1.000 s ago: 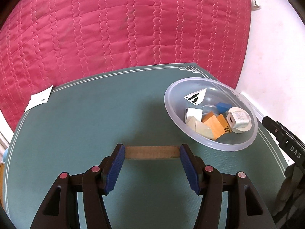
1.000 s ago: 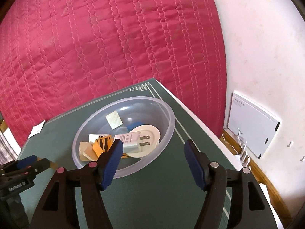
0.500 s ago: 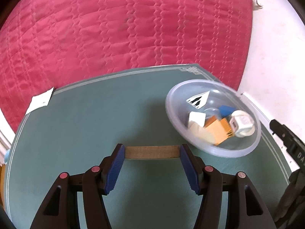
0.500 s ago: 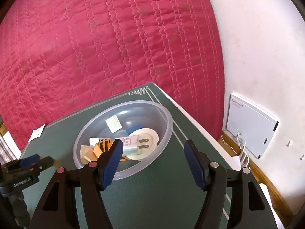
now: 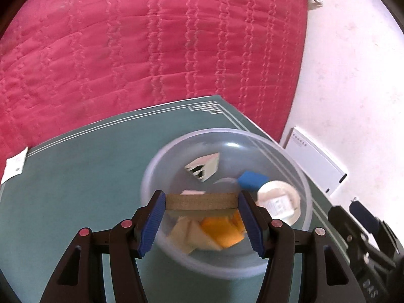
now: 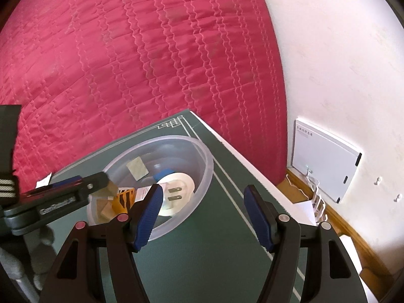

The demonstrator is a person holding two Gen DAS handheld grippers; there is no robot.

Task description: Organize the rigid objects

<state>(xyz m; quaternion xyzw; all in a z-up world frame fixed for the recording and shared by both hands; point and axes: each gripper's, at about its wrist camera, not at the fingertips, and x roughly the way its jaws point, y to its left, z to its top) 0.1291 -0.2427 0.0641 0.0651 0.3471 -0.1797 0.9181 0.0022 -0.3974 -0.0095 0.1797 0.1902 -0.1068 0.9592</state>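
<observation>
The left hand-held gripper point(image 5: 202, 213) is clamped on a flat brown rectangular wooden block point(image 5: 201, 201), one blue ribbed pad at each end of the block. The block is held level above the translucent round plastic bowl point(image 5: 301, 176), over its near half.

The bowl stands on the green desk point(image 5: 75, 176), near the far right corner with the white line pattern. Inside the bowl lie:
- a white triangular piece with black stripes point(image 5: 203, 168), toward the far side;
- a blue block point(image 5: 252, 179), right of centre;
- a white plug adapter point(image 6: 174, 193) resting on a round cream disc point(image 5: 277, 192);
- orange pieces point(image 5: 222, 231) and beige pieces point(image 5: 186, 232) at the near side.

The right hand-held gripper point(image 6: 202, 217) is released, with nothing between its blue pads; it hovers over the desk just right of the bowl.

A white paper slip point(image 5: 15, 168) lies at the left desk edge. A red quilted bedspread point(image 6: 139, 50) lies behind the desk. A white flat panel point(image 6: 328, 161) leans on the white wall point(image 6: 341, 63).
</observation>
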